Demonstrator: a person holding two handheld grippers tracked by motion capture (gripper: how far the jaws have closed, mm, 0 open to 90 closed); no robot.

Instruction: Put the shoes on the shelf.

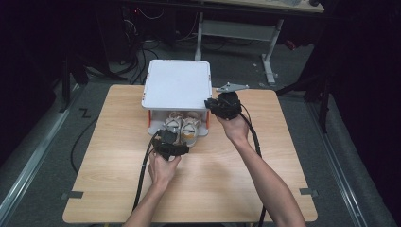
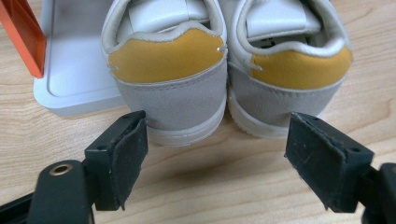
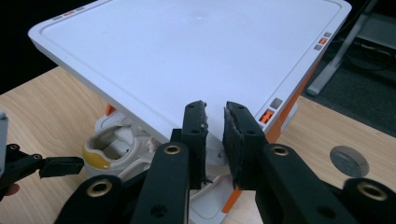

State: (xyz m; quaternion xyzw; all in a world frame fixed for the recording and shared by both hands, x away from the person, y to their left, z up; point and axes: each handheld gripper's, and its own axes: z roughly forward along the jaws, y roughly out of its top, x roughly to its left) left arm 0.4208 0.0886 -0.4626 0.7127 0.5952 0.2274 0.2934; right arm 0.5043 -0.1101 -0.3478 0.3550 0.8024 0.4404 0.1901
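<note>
Table (image 1: 213, 189): pale wood-grain top, matt, smooth. Box lid (image 3: 187, 51): white plastic, smooth, soft sheen; side posts (image 2: 21, 35) glossy orange plastic. Shoes (image 2: 173, 70): grey suede-like cloth at heel, napped; mustard heel patch (image 2: 163, 58) matt, stitched; white rubbery sole, smooth. Left gripper (image 2: 224, 163) pads: black, rubbery, rough-edged. Right gripper (image 3: 215, 140) arms: matt black plastic with brass-coloured rivets

Shoes (image 2: 224, 84) are showing off-white uppers, mustard-yellow heel tabs and grey suede heels. The box (image 1: 176, 85) is looking plain white with orange posts and little grey and orange squares. Worktop (image 1: 227, 184) is light wood grain, jaws are matte black.
</note>
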